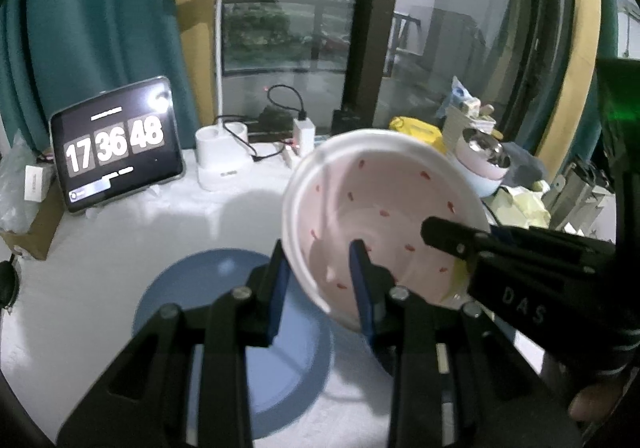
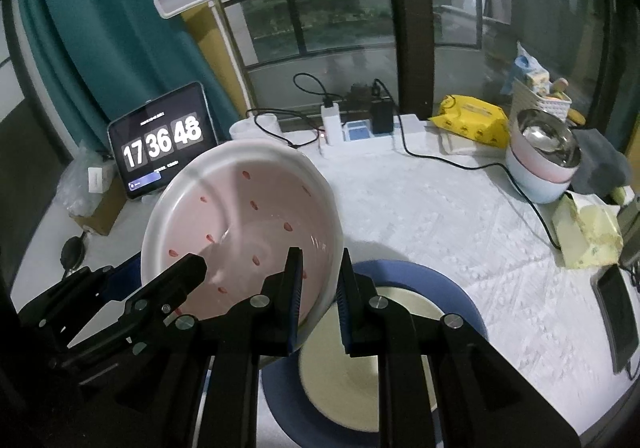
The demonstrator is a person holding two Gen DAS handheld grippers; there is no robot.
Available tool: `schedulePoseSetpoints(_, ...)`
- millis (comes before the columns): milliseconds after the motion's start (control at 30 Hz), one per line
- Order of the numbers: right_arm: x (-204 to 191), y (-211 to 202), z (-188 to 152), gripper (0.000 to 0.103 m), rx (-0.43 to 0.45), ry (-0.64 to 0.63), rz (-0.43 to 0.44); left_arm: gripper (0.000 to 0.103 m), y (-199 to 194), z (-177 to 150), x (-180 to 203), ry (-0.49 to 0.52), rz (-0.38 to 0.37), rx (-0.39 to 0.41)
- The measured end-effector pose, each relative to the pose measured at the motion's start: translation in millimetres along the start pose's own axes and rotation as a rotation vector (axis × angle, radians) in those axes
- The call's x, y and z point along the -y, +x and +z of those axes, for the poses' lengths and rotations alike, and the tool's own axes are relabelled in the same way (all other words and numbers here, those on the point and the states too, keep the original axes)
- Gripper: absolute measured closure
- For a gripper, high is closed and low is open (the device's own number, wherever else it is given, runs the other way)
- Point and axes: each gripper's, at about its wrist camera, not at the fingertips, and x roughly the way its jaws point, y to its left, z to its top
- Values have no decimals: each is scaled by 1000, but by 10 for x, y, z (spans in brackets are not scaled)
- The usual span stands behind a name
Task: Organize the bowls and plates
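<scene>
I see the pink bowl (image 2: 240, 228) hiding much of the blue plate (image 2: 460, 300), my left gripper (image 1: 320, 284) and right gripper (image 2: 318, 300) each pinching its rim, tablet clock (image 2: 162, 145) behind.

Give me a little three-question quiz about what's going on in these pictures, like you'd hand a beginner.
1. True or false: both grippers grip the pink bowl by its rim.
2. What lies on the blue plate?
A. a spoon
B. a cream plate
C. a tablet
3. Fill in: the bowl is held ____ the table, tilted.

Key
1. True. The left gripper clamps one side of the rim, the right gripper the other.
2. B. The cream plate rests on the blue one, seen in the right wrist view.
3. Above.
</scene>
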Motion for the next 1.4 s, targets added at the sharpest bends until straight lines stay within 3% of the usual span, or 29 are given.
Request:
schedulePoseSetpoints(600, 544, -126, -339, 86, -17, 75, -31, 72, 113, -261, 562, 71, -30, -58)
schedulePoseSetpoints(1000, 727, -83, -512, 86, -44, 105, -39, 72, 224, -406, 719, 97, -37, -97)
schedulePoseSetpoints(1400, 764, -12, -629, 86, -71, 112, -47, 72, 284, -523, 814, 152, 12, -104)
